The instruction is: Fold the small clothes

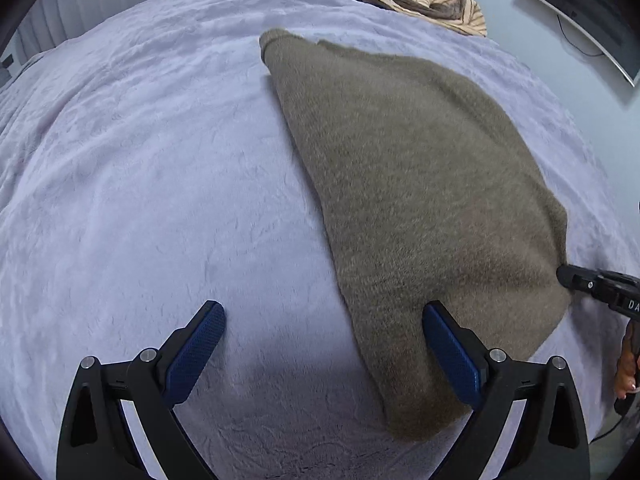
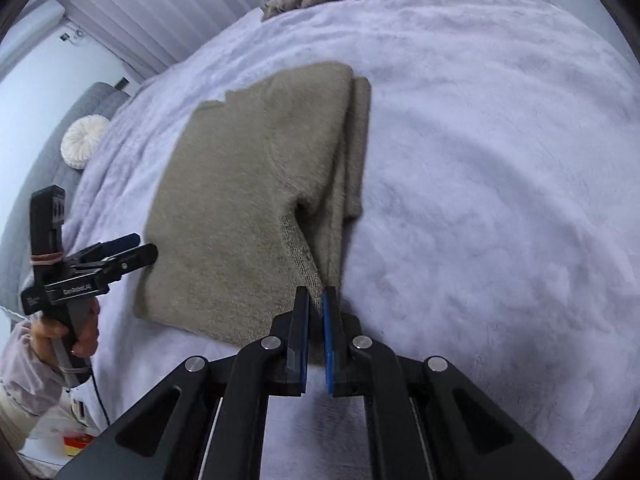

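My right gripper (image 2: 316, 300) is pinching the near corner of the fuzzy taupe sweater (image 2: 240, 200), its jaws closed almost together with the knit edge caught between them, while the garment is lying partly folded on the lavender bed blanket (image 2: 500, 180). My left gripper (image 1: 324, 316) is hovering over the sweater's near left edge with its jaws standing wide apart and gripping nothing, one finger over fabric, the other over bare blanket.
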Tool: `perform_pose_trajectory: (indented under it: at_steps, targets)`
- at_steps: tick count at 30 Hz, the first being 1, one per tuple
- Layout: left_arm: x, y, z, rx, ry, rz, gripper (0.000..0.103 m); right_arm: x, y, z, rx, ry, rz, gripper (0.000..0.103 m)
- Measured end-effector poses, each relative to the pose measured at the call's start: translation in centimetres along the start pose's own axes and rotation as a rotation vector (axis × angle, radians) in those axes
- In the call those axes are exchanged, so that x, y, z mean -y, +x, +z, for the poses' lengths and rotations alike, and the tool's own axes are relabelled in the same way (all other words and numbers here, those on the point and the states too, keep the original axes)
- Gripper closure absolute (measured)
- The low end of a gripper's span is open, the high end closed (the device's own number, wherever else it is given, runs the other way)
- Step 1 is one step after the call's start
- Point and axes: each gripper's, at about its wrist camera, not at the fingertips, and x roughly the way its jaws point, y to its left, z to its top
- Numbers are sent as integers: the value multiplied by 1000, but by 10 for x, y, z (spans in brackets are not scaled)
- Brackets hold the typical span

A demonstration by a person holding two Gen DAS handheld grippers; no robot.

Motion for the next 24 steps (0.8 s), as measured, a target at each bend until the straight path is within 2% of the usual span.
perform_pose_trajectory:
  at_steps: [6,8,11,12,13,14,15,17,18,20,21,23,24]
  targets:
    - [-6,-25,-6,23,2,22,4,0,-25,-4,54,37,16,96]
    - [-8,-39,0,76,3,42,4,-1,-43,-1,115,64,32,96]
    - [-12,-50,18,126,-47,3,4,-6,-61,16,204,72,53,93]
    - [-11,-51,23,137,-65,-8,4,-7,-61,24,201,76,47,79]
    - [-10,-50,28,141,-75,-11,4,-7,-56,33,195,87,43,51]
    - [-9,-48,33,144,-81,-10,4,-4,-49,42,189,101,61,39]
    - [-8,-45,37,147,-87,-2,4,0,-42,50,188,120,84,36]
    - [-7,-39,44,152,-108,11,4,10,-21,68,168,169,119,38]
    - [-7,-37,47,154,-121,13,4,11,-13,76,161,189,125,45]
    - [-8,-35,49,164,-150,21,4,14,9,89,128,232,139,71]
    - [-9,-35,49,169,-161,18,4,14,18,93,104,243,136,96]
    - [-9,-30,52,165,-166,14,4,3,24,96,100,159,41,96]
    - [-7,-24,53,153,-154,34,4,-7,28,96,100,63,-56,96]
